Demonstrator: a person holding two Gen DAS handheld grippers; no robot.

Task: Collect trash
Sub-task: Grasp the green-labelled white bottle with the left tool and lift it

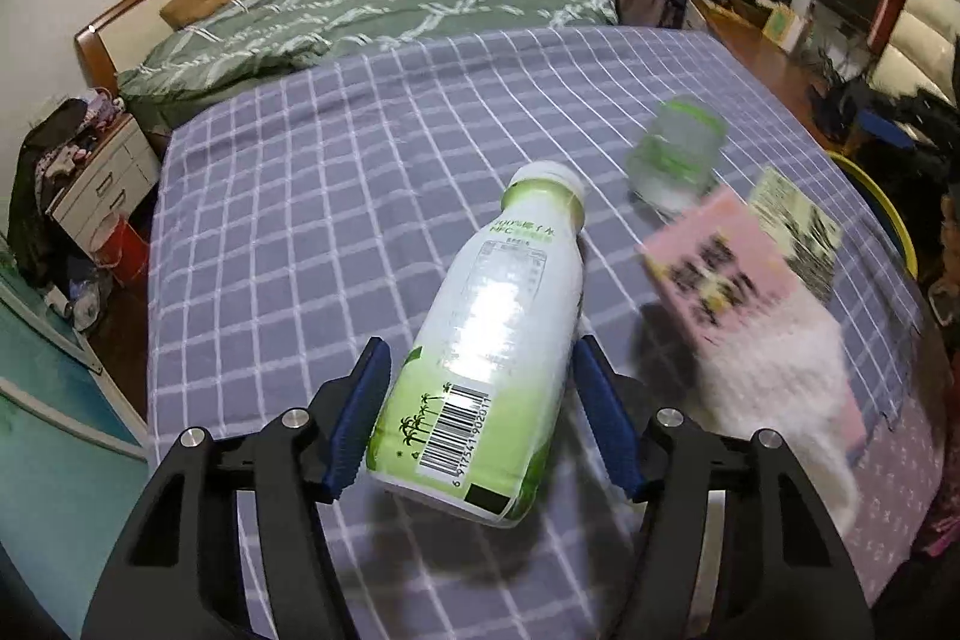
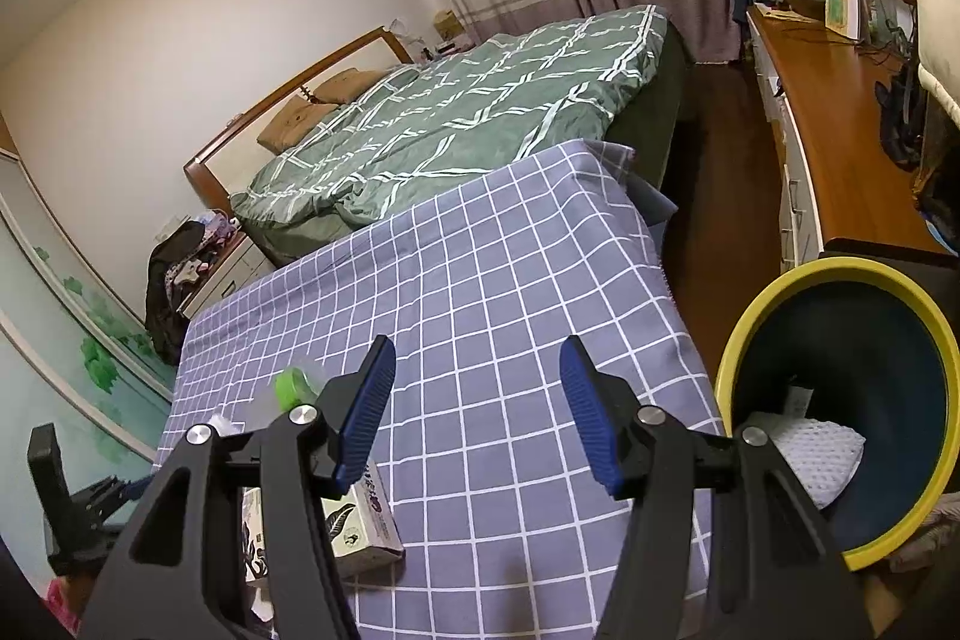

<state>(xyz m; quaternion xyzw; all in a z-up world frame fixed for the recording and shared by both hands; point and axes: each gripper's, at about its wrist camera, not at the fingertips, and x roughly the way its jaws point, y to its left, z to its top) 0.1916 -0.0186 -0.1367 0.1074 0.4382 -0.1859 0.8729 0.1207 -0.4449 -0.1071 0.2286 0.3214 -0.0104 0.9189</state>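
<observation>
Coconut-water bottle [image 1: 492, 340] sits between pads of left claw [image 1: 477, 415], long axis running away from claw, cap far end, above checked table [image 1: 288, 196]. Pads flank base; firm contact unclear. Right claw [image 2: 477, 412] wide open, empty. Yellow-rimmed bin [image 2: 840, 400] just right of it.

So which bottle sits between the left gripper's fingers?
The white-and-green juice bottle with the barcode, between the left gripper pads. The clear bottle lies farther off, blurred.
</observation>
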